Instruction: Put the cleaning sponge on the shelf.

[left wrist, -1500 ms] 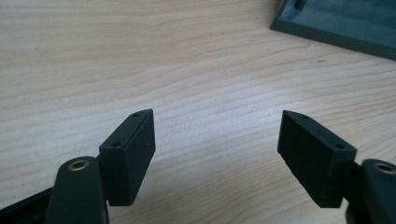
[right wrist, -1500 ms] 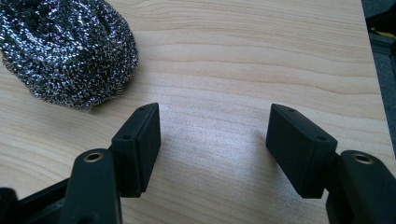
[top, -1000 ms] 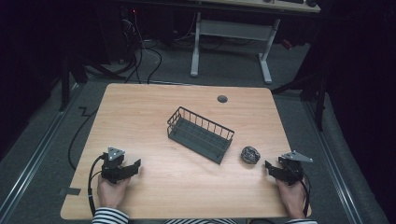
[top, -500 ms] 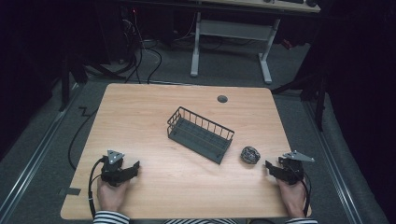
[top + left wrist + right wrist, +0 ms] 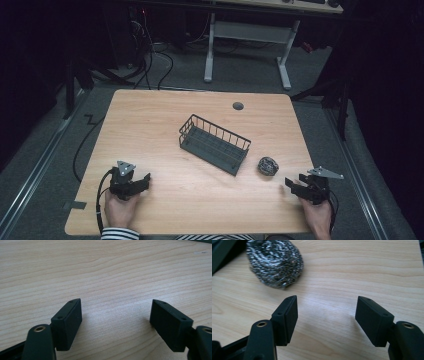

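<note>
A dark wire basket (image 5: 215, 145) stands slantwise in the middle of the wooden table (image 5: 150, 120). A steel wool scourer (image 5: 268, 165) lies just right of it, and in the right gripper view it (image 5: 274, 263) sits ahead and left of the jaws, apart from them. My right gripper (image 5: 291, 184) rests near the front right corner, open, nothing between its pads (image 5: 327, 312); its jaws have just been opening. My left gripper (image 5: 143, 181) rests at the front left, open over bare wood (image 5: 116, 315), its jaws also having just widened.
A round cable hole (image 5: 238, 106) sits near the table's far edge. Beyond the table stand another desk's white legs (image 5: 245, 30), with cables on the floor (image 5: 150, 60). A dark basket corner (image 5: 222, 250) shows at the upper left of the right gripper view.
</note>
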